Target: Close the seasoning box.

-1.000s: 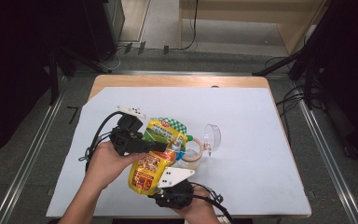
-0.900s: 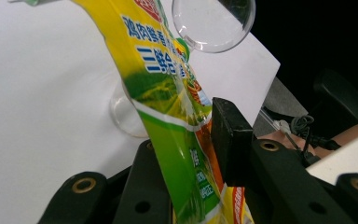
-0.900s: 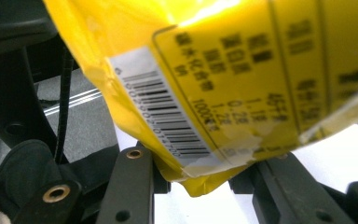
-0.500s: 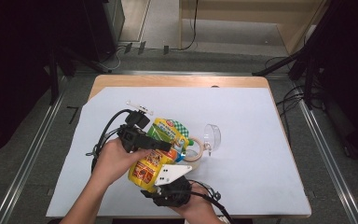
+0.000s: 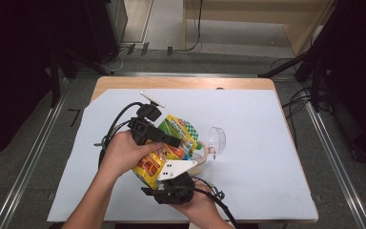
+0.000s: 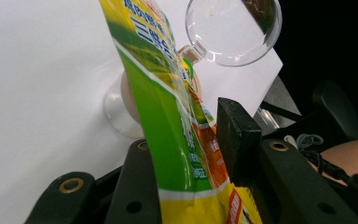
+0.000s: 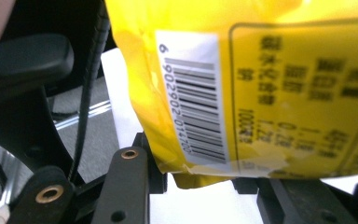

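where jaws pinch, glossy crinkled pouch (image 5: 164,152)

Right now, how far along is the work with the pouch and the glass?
Done: both grippers have the yellow pouch, left gripper near its middle, right gripper on the bottom seam. In hand: it's held beside the glass. Left: the glass lies tipped and looks empty.

I see a pouch (image 5: 164,150) that is bright yellow with green and orange parts, and its back has a white patch with black bar stripes. My two grippers (image 5: 169,140) (image 5: 174,179) are black. The glass (image 5: 216,140) is clear. The table cover (image 5: 262,143) is pale white-blue.
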The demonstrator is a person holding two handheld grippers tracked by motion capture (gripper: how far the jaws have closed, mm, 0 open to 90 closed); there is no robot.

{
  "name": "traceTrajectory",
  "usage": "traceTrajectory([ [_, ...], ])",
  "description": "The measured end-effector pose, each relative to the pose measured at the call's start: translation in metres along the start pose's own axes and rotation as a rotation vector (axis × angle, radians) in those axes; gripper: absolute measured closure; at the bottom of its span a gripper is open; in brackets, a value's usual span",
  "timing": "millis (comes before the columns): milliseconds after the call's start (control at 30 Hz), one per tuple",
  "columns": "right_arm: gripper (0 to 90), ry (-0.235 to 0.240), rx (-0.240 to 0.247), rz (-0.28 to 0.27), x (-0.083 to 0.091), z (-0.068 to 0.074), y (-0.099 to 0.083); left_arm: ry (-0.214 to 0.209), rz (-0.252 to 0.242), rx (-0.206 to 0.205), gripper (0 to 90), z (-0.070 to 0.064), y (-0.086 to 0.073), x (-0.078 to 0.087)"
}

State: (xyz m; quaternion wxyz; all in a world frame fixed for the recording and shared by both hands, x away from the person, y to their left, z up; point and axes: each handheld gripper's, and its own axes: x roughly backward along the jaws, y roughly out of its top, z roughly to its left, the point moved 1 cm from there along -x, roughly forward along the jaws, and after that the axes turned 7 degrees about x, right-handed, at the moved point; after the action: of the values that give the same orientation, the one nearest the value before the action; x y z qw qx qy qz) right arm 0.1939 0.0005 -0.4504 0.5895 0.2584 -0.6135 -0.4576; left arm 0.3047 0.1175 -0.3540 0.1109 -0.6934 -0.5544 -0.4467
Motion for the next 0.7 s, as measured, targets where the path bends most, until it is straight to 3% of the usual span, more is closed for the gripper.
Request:
traceTrajectory([
  [367, 65.0, 0.027, -0.014, -0.017, -0.0052, -0.0042, 0.0066, -0.008, -0.008, 0.016, 62.1, 0.0043, 0.0007, -0.002],
  [700, 64.4, 0.022, -0.014, -0.015, -0.0071, -0.0092, 0.0051, -0.039, -0.012, -0.009, 58.0, 0.004, 0.0071, -0.0088],
])
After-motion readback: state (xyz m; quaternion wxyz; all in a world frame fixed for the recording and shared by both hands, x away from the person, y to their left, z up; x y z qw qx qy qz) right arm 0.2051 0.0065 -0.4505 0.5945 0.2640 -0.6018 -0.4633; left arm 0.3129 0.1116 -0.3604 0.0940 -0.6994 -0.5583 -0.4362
